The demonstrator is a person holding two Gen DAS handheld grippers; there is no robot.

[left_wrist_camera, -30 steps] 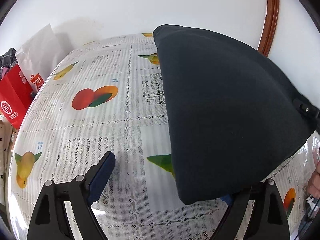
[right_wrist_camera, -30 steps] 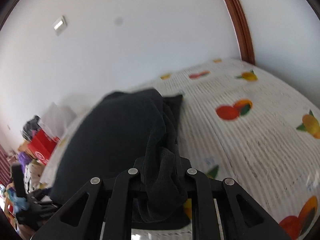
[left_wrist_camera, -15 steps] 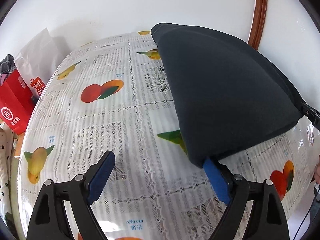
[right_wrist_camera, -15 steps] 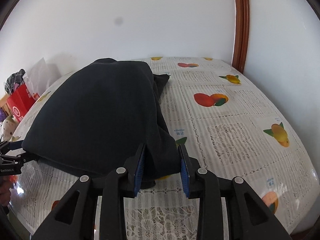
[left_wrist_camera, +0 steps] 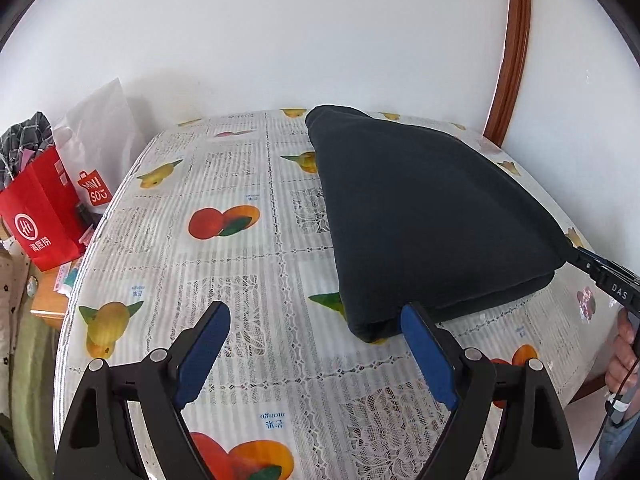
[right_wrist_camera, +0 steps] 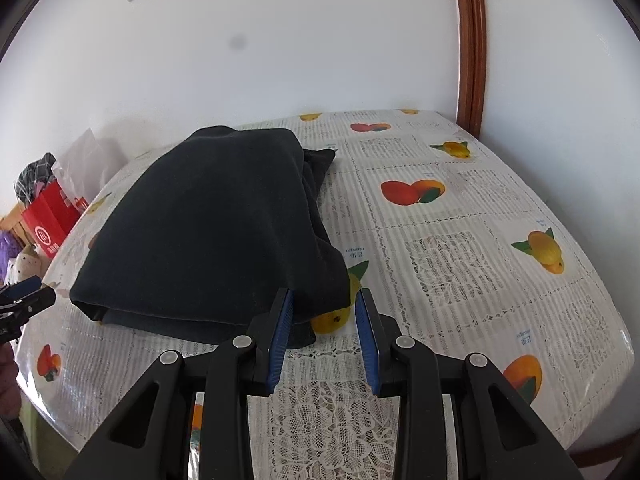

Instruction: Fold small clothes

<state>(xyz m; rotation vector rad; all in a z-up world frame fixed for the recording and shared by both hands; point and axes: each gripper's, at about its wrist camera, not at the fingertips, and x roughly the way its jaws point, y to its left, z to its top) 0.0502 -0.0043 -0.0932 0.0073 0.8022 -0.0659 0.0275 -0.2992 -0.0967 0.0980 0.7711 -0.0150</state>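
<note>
A dark folded garment (left_wrist_camera: pixel 420 208) lies flat on the table with the fruit-print cloth (left_wrist_camera: pixel 240 264). My left gripper (left_wrist_camera: pixel 314 310) stands wide open just in front of its near corner, with nothing between the blue pads; the right pad is close beside the fabric. In the right wrist view the same garment (right_wrist_camera: pixel 208 232) lies to the left. My right gripper (right_wrist_camera: pixel 324 294) has its jaws partly apart. The garment's near corner lies loose by the left pad and is not pinched. My right gripper's tip (left_wrist_camera: pixel 600 276) shows at the garment's far corner in the left wrist view.
A red paper bag (left_wrist_camera: pixel 40 216) and a white bag (left_wrist_camera: pixel 100 128) stand past the table's left edge. A wooden door frame (left_wrist_camera: pixel 508 60) runs up the white wall at the back right. A person's hand (left_wrist_camera: pixel 624 344) shows at the right edge.
My right gripper let go of the bunched fabric, and the garment dropped flat onto the table. My left gripper drew back and rose, so the garment's corner no longer covers its right finger.
</note>
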